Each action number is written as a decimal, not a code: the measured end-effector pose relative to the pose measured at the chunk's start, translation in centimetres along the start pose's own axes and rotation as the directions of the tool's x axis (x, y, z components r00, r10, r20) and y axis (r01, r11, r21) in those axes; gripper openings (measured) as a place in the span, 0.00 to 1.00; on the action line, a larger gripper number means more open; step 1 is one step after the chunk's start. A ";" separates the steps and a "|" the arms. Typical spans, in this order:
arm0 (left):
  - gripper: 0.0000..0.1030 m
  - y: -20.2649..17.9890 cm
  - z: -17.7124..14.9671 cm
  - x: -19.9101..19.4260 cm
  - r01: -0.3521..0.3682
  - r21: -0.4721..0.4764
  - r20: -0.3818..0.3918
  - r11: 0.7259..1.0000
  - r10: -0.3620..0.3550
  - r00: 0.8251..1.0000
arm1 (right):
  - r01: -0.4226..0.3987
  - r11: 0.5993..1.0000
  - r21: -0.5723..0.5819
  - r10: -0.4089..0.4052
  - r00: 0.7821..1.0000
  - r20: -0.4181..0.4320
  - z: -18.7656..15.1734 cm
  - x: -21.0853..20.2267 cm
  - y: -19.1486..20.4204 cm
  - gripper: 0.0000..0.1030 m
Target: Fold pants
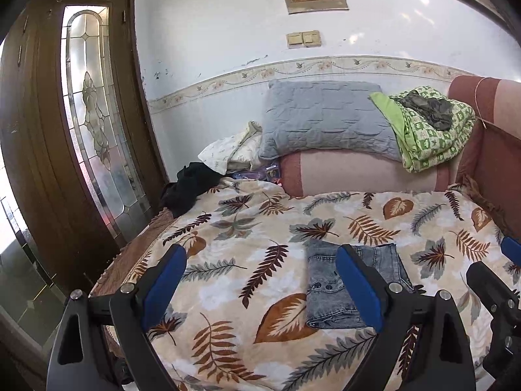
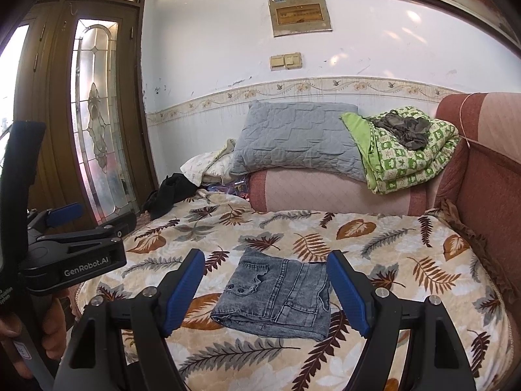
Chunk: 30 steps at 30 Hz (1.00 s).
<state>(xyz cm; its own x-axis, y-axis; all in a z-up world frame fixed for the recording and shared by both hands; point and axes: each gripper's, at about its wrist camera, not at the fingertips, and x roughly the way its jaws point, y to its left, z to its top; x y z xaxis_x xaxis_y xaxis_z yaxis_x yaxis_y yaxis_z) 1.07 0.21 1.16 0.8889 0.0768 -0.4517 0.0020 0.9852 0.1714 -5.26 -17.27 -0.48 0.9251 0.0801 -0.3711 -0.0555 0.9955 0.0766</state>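
— Blue pads first, nearest item: what do they belong to?

— Two hand-held grippers. Left gripper (image 1: 260, 280): black frame, blue-faced fingers (image 1: 164, 288) spread wide, nothing between them but the blanket below. Right gripper (image 2: 265, 290): same build, fingers (image 2: 346, 293) also spread apart, gripping nothing.

— Who holds them?

— A person; only a hand (image 2: 49, 329) shows, wrapped around the left gripper's handle at the edge of the right wrist view.

— Next entry: the pants?

— Pants (image 2: 276, 296): grey-washed denim, folded into a compact rectangle, lying flat on the blanket. In the right wrist view they sit framed between that gripper's spread fingers, untouched by either pad. In the left wrist view the left gripper's right finger partly covers them. Two dark buttons show on the near left part.

— Surface beneath?

— Blanket (image 2: 407, 260): cream fleece printed with brown, rust and grey leaves, spread over a sofa seat.

— Further back?

— Sofa (image 2: 482, 195): pink and rust upholstery, its arm at the rear. On that arm: a grey quilted pillow (image 2: 293, 140) leaning on the wall, and just beside it a folded green patterned quilt (image 2: 407, 166) with a dark crumpled cloth (image 2: 403, 128) on top. Left of the pillow: pale bunched fabric (image 2: 208, 163) and a black garment (image 2: 166, 192) at the blanket's far corner.

— Farthest?

— White wall (image 2: 211, 49) with a floral border strip, two beige switches (image 2: 286, 61), a framed panel (image 2: 299, 13), and a brown door (image 2: 97, 114) with leaded glass.
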 end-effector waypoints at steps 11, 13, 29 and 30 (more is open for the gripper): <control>0.90 0.4 -0.2 0.8 -0.015 -0.008 -0.015 1.000 0.015 1.000 | -0.008 1.000 -0.008 0.008 1.000 -0.013 -0.1 0.6 0.2 0.78; 0.90 0.4 -0.2 0.9 -0.018 -0.011 -0.016 1.000 0.017 1.000 | -0.009 1.000 -0.010 0.009 1.000 -0.014 -0.1 0.7 0.2 0.78; 0.90 1.2 -0.3 1.1 -0.020 -0.029 -0.024 0.999 0.019 1.000 | -0.016 0.999 -0.032 0.015 0.999 -0.030 -0.2 1.1 0.9 0.78; 0.90 1.3 -0.3 1.0 -0.020 -0.031 -0.025 0.999 0.019 1.000 | -0.016 0.999 -0.034 0.015 0.999 -0.030 -0.2 1.1 1.0 0.78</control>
<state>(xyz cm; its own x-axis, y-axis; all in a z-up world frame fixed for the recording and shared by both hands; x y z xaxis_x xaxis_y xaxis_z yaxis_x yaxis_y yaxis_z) 1.85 1.63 0.66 0.8772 0.0996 -0.4697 -0.0300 0.9877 0.1533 -4.38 -16.22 -0.97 0.9126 0.0965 -0.3972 -0.0829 0.9952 0.0511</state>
